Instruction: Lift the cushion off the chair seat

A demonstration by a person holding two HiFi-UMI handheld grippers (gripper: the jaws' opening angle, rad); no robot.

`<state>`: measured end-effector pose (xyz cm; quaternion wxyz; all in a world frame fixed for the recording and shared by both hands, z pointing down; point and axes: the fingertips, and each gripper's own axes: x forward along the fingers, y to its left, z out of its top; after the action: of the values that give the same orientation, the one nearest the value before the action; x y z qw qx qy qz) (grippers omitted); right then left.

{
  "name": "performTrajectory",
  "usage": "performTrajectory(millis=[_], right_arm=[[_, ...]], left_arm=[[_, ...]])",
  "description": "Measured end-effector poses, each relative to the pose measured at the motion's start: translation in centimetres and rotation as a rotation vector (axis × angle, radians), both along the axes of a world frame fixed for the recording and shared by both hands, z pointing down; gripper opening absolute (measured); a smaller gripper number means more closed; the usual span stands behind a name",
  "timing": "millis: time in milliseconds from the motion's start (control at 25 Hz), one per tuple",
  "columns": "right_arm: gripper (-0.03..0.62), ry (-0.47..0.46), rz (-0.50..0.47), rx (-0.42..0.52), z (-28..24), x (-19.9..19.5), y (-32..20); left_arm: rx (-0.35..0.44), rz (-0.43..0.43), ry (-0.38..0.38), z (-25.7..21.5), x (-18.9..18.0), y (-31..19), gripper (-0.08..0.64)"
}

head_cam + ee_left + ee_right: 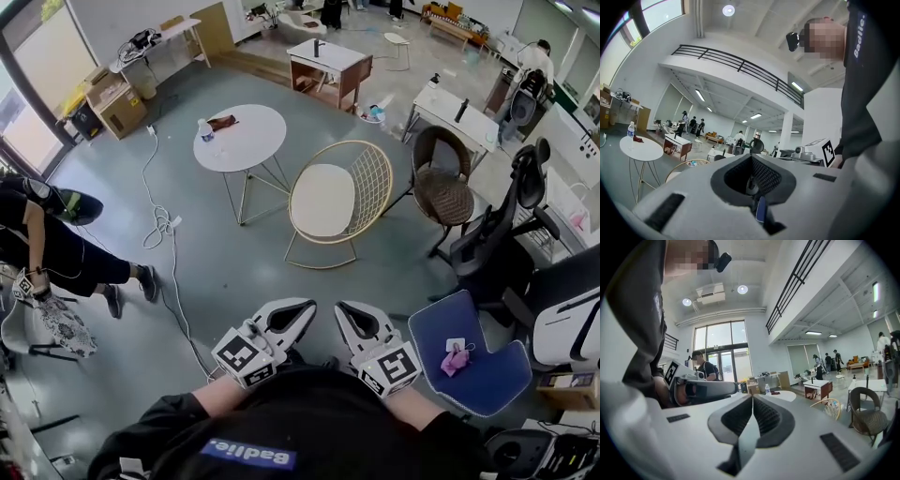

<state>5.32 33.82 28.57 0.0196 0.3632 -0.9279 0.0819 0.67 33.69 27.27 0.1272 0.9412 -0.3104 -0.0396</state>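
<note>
Head view: cushion (pixel 322 199) on wire chair (pixel 371 176); untouched

A round white table (pixel 246 141) stands on the grey floor. 1 clear bottle (pixel 206 132) is near its left edge, with a dark reddish object (pixel 223 122) just beside it toward the far edge. A white cable (pixel 161 221) snakes over the floor left of the table, and a cardboard box (pixel 120 106) sits farther back. At the right stand a brown wicker chair (pixel 442 183) and a black office chair (pixel 506 225). A blue seat (pixel 478 384) carries a pink item (pixel 455 359) near its middle. A person in black (pixel 56 253) bends at the left.
</note>
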Motion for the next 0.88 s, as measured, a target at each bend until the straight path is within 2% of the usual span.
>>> performTrajectory(millis=[160, 400, 880], right_arm=[[0.031, 0.005, -0.015, -0.023, 1.0, 0.8, -0.7], [0.031, 0.024, -0.013, -0.017, 1.0, 1.1, -4.2], [0.031, 0.078, 0.055, -0.028, 1.7, -2.4, -16.2]], left_arm=[[-0.013, -0.039, -0.001, 0.7, 0.2, -0.6, 0.015], [-0.009, -0.048, 0.012, 0.9, 0.2, -3.9, 0.015], [-0.028, -0.032, 0.028, 2.0, -4.9, -17.4, 0.015]])
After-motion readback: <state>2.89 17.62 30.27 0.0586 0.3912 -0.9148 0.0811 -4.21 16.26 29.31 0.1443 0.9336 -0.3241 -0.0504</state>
